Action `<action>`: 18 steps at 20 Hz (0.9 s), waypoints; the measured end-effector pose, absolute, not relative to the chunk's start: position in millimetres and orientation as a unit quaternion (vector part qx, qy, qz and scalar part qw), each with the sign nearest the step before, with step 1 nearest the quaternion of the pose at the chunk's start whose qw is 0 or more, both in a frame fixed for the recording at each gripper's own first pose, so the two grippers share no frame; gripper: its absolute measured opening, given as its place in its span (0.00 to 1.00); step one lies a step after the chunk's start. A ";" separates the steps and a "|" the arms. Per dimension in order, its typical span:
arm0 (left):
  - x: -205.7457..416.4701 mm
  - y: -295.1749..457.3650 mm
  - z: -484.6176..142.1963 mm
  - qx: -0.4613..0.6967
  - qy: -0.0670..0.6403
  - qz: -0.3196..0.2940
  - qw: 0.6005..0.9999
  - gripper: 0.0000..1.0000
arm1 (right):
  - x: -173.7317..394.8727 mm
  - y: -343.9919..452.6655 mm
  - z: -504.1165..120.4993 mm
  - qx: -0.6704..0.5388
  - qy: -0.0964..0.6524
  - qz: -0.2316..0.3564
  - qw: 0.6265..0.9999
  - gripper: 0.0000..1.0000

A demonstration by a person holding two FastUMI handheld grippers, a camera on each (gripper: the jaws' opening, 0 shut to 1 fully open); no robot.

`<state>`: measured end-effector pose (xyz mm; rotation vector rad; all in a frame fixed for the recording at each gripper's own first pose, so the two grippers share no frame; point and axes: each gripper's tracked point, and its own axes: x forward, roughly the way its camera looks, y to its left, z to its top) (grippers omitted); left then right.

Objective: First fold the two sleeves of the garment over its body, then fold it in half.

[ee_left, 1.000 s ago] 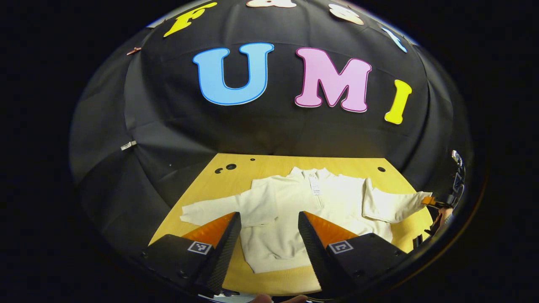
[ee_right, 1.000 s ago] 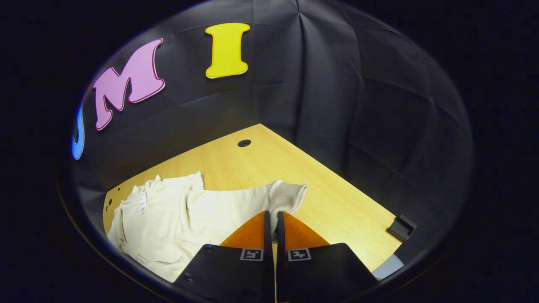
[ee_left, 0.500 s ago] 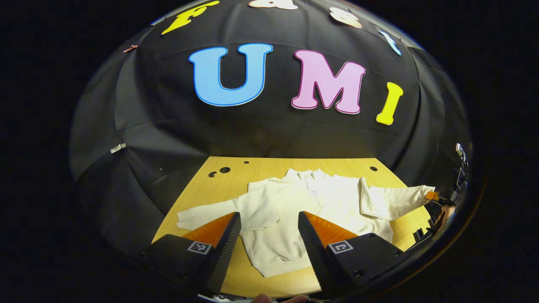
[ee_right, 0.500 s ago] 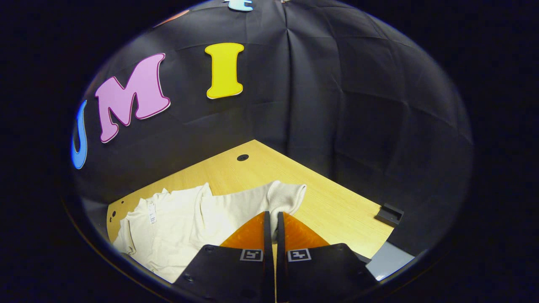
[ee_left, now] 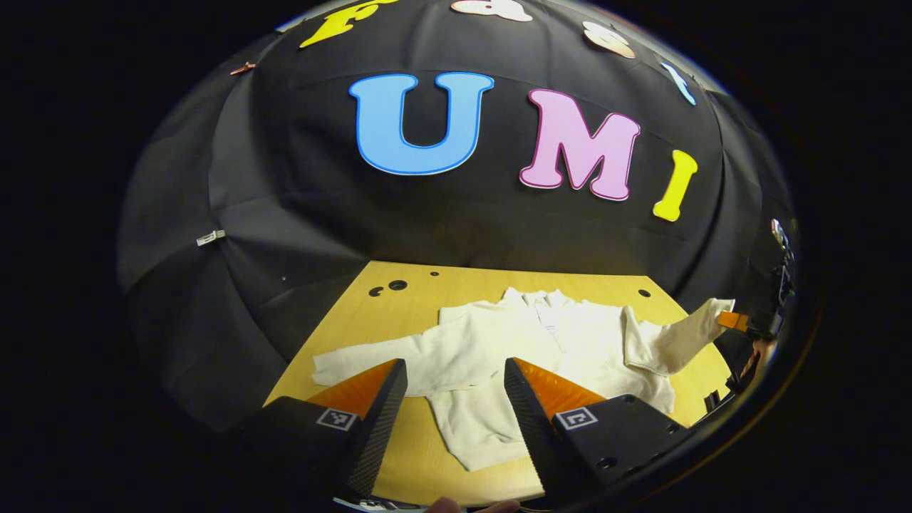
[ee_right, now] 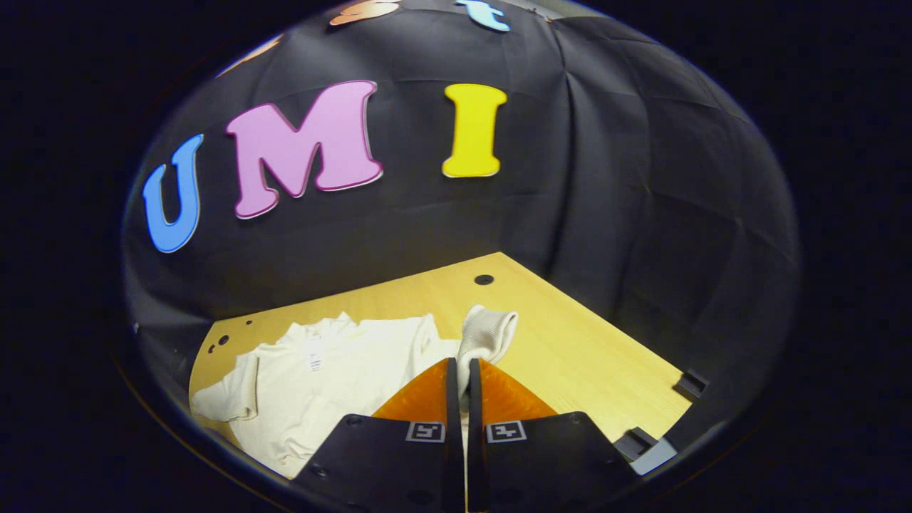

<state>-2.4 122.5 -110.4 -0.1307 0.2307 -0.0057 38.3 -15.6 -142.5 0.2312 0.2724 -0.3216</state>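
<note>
We see a cream-white long-sleeved knit garment (ee_left: 541,356) lying spread on the light wooden bench (ee_left: 399,313), its collar toward the far edge by the black cloth wall and its hem toward the near edge. In the left gripper view, the left gripper (ee_left: 456,377) hovers above the near edge with its two fingers spread wide apart and nothing between them; past them the garment's body shows, and one sleeve (ee_left: 370,363) lies flat, stretched out toward the bench's left edge. The other sleeve (ee_left: 677,338) is raised off the bench near the right edge, its cuff pinched by the right gripper (ee_left: 734,320), which shows small at the far right of that view (a bit of the hand that holds it shows just below, too blurred to tell more). In the right gripper view, the right gripper (ee_right: 463,370) has its fingers pressed together on the ribbed cuff (ee_right: 488,335), which stands up above the fingertips and folds over at its top. Behind the cuff the garment's body (ee_right: 335,377) lies flat, with a small white tag (ee_right: 312,354) below the collar. A few round dark holes (ee_right: 484,279) mark the bench near its far edge, and small dark blocks (ee_right: 690,385) sit at the bench's right edge.
</note>
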 end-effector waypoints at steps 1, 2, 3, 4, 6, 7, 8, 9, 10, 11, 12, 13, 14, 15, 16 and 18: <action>-2.4 127.2 -112.3 -0.066 0.115 0.002 0.991 0.86 | 45.6 -0.6 -141.9 0.111 0.136 -0.143 0.974 0.06; -3.5 132.3 -113.8 -0.068 0.116 0.006 0.991 0.86 | 50.9 16.4 -143.1 0.109 0.141 -0.127 0.976 0.06; -4.0 137.0 -116.3 -0.070 0.117 0.011 0.991 0.86 | 57.3 32.4 -147.5 0.107 0.147 -0.111 0.977 0.06; -4.6 142.5 -118.9 -0.071 0.119 0.017 0.990 0.86 | 62.6 47.7 -153.2 0.106 0.154 -0.096 0.978 0.06; -3.3 153.2 -124.1 -0.074 0.124 0.029 0.989 0.86 | 70.8 79.7 -168.0 0.101 0.175 -0.062 0.977 0.06; -4.1 158.1 -126.5 -0.076 0.126 0.035 0.989 0.86 | 75.2 95.8 -176.6 0.100 0.183 -0.045 0.977 0.06; -5.3 164.1 -127.7 -0.076 0.127 0.041 0.988 0.86 | 79.1 110.9 -184.8 0.097 0.192 -0.029 0.976 0.06; -5.6 169.9 -129.4 -0.076 0.127 0.047 0.988 0.86 | 81.8 124.8 -192.2 0.093 0.202 -0.014 0.975 0.06; -5.8 176.3 -131.1 -0.074 0.128 0.053 0.988 0.86 | 84.9 140.4 -200.8 0.091 0.211 0.001 0.973 0.06; -5.4 181.7 -134.1 -0.072 0.130 0.061 0.987 0.86 | 88.7 155.5 -209.7 0.091 0.220 0.016 0.971 0.06; -5.1 188.2 -137.6 -0.069 0.132 0.067 0.987 0.86 | 92.6 168.4 -218.1 0.090 0.229 0.030 0.969 0.06; -5.8 194.0 -141.2 -0.067 0.135 0.073 0.986 0.86 | 95.7 180.4 -228.7 0.088 0.238 0.040 0.966 0.06; -5.8 200.7 -144.6 -0.065 0.138 0.080 0.985 0.86 | 98.7 191.3 -238.0 0.085 0.247 0.052 0.964 0.06; -5.1 206.4 -149.4 -0.063 0.143 0.086 0.984 0.86 | 100.7 198.8 -247.9 0.079 0.256 0.055 0.962 0.06; -4.5 213.1 -153.9 -0.062 0.148 0.094 0.983 0.86 | 102.3 203.4 -259.0 0.074 0.268 0.056 0.959 0.06; -0.2 225.0 -161.0 -0.063 0.155 0.104 0.980 0.86 | 100.5 214.2 -279.4 0.075 0.296 0.060 0.950 0.06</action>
